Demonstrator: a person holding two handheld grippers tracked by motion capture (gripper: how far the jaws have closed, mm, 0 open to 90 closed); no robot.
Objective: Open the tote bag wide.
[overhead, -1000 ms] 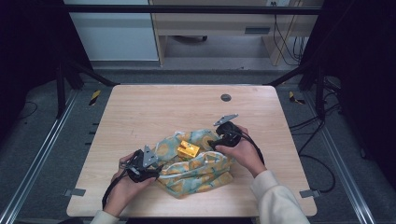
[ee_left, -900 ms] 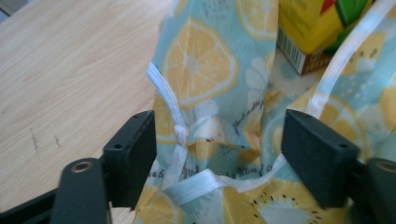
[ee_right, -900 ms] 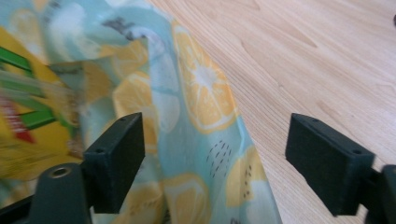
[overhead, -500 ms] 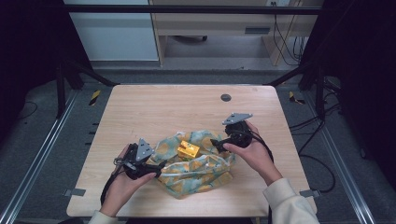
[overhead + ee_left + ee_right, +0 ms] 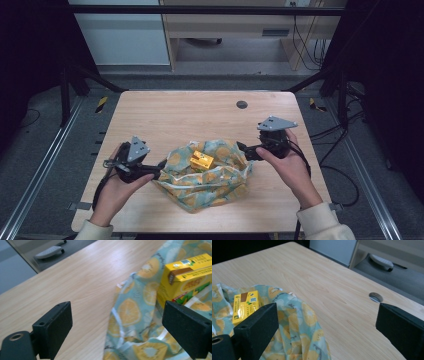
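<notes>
The person is wearing a pale, cream-coloured top, its ribbed cuffs showing at both wrists in the high view. The left gripper [image 5: 159, 172] is showing a black body topped by a grey three-cornered plate with small dark holes, a black cable looping off beside the hand. The right gripper [image 5: 242, 149] is carrying the same grey plate and black body, a black cable trailing past the wrist. Up close, each one is showing two flat, matte black rectangular jaws with rounded corners; a round screw hole is sitting in the black arm behind the near jaw.
</notes>
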